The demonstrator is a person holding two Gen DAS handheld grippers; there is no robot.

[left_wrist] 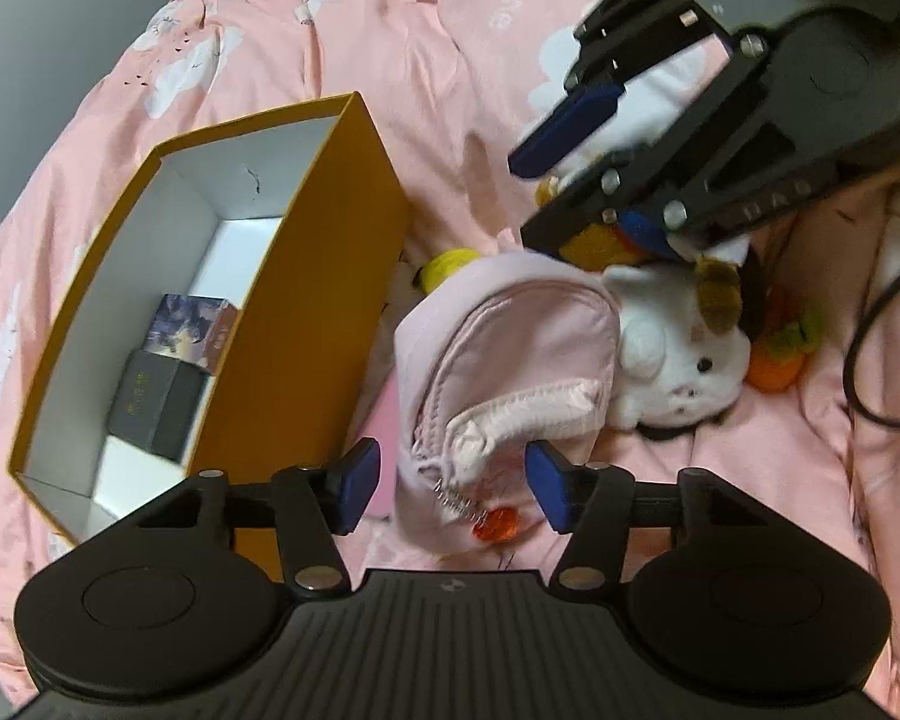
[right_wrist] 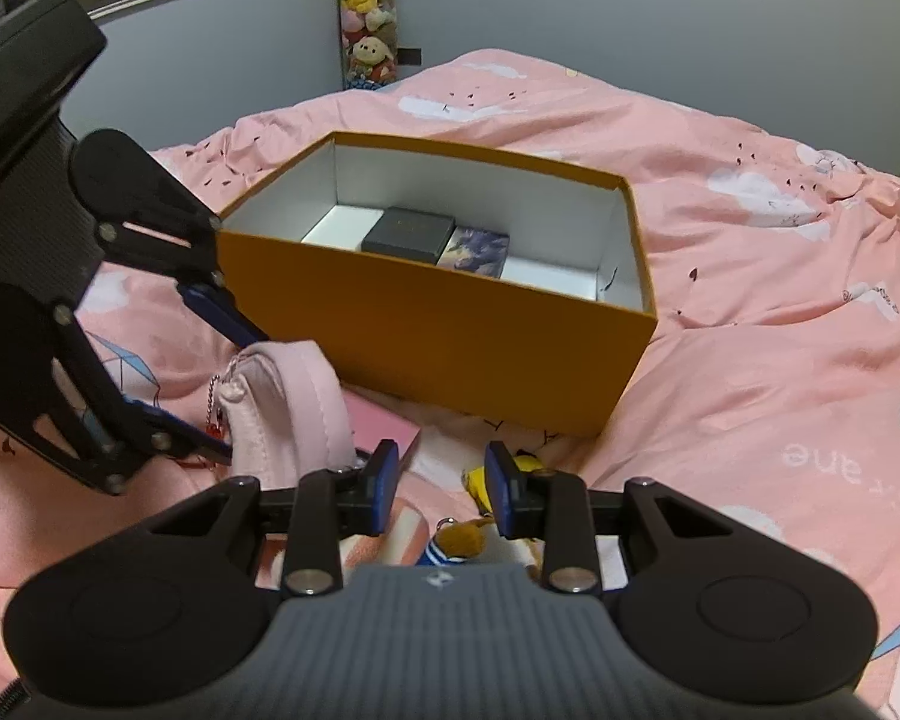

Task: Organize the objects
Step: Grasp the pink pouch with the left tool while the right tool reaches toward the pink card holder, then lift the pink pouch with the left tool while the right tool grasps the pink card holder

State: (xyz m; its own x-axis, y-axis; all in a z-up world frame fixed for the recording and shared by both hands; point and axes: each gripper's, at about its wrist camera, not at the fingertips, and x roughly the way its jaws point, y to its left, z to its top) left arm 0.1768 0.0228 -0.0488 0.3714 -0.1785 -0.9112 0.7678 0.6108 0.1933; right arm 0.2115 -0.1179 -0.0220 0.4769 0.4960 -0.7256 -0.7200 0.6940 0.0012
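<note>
An open orange box (left_wrist: 306, 324) (right_wrist: 438, 336) stands on the pink bed, holding a dark box (left_wrist: 150, 405) (right_wrist: 411, 235) and a picture box (left_wrist: 195, 324) (right_wrist: 480, 247). A small pink backpack (left_wrist: 510, 372) (right_wrist: 288, 402) lies beside it. My left gripper (left_wrist: 450, 480) is open, its blue pads either side of the backpack's lower end, apart from it. It also shows in the right wrist view (right_wrist: 222, 384). My right gripper (right_wrist: 441, 486) (left_wrist: 570, 180) is open and empty above small plush toys (right_wrist: 459, 537).
A white plush animal (left_wrist: 678, 348), a yellow plush (left_wrist: 450, 264) and an orange carrot toy (left_wrist: 777, 366) lie by the backpack. A pink flat book (right_wrist: 384, 426) lies under it. A black cable (left_wrist: 858, 348) runs at the right. Plush toys (right_wrist: 369, 12) hang on the wall.
</note>
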